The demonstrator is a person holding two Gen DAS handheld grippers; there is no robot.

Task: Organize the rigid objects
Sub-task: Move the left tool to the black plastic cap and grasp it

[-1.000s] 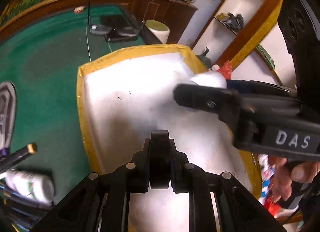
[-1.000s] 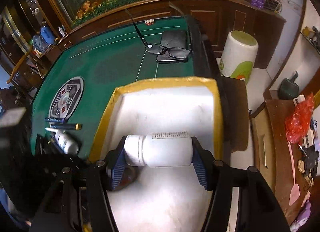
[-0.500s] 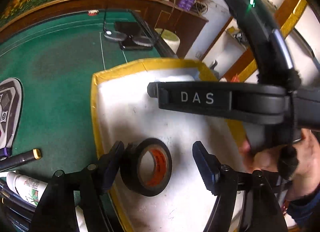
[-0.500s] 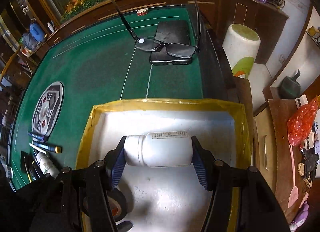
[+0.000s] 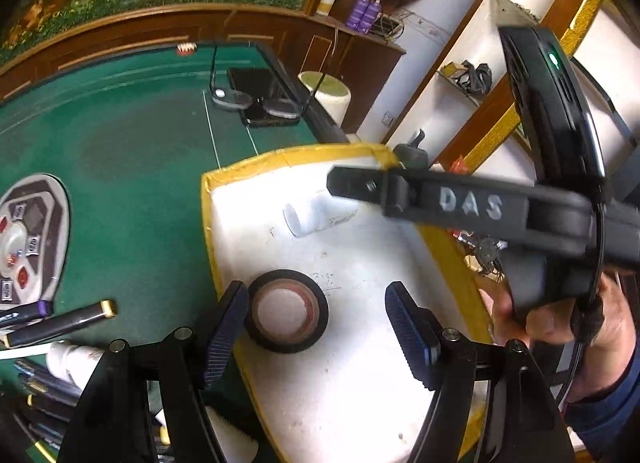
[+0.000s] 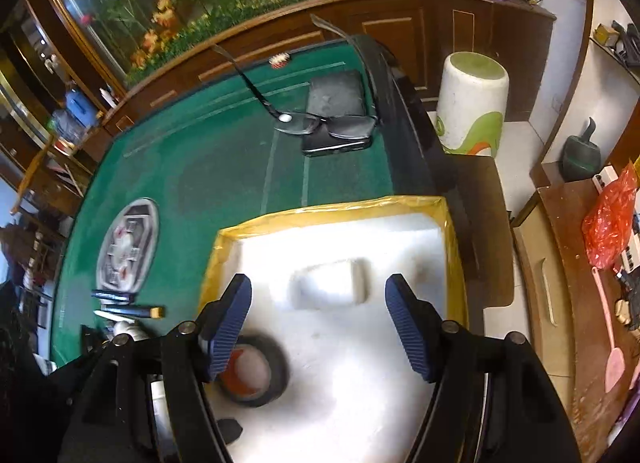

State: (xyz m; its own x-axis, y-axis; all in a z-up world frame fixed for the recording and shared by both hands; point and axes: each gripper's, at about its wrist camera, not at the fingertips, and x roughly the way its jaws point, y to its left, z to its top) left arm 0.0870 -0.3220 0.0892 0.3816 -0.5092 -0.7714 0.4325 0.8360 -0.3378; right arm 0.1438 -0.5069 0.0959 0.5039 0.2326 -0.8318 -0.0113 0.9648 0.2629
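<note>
Left wrist view: left gripper [image 5: 316, 327] with jaws apart, nothing pressed between them. A roll of black tape [image 5: 286, 317] lies flat on the white floor of the tray [image 5: 256, 161], between the jaws, close against the left pad and clear of the right one. The tray has a yellow rim and sits on the green table [image 5: 132, 167]. Ahead of the jaws, farther into the tray, a white bottle [image 5: 314, 215] lies on its side. The right gripper [image 5: 352, 187] reaches across above the bottle from the right, held by a hand [image 5: 560, 315]; from here its grip cannot be told. Outside the left jaw, on the green cloth, lie dark pens [image 5: 60, 321] and a small white tube [image 5: 74, 357]. Far ahead, glasses [image 5: 256, 101] rest on a black phone [image 5: 260, 91]. Right wrist view: right gripper [image 6: 318, 315] with jaws apart and just widening, nothing held. The white bottle [image 6: 330, 283], blurred, lies on the tray [image 6: 332, 211] floor just ahead of the pads and between their lines, touching neither. The tape roll [image 6: 252, 371] lies below the left pad, partly hidden by it. Pens [image 6: 128, 309] lie on the table [image 6: 200, 167] outside the left jaw. Glasses [image 6: 320, 121] and phone [image 6: 338, 111] sit far ahead; a white stool [image 6: 472, 103] stands ahead and to the right, off the table.
</note>
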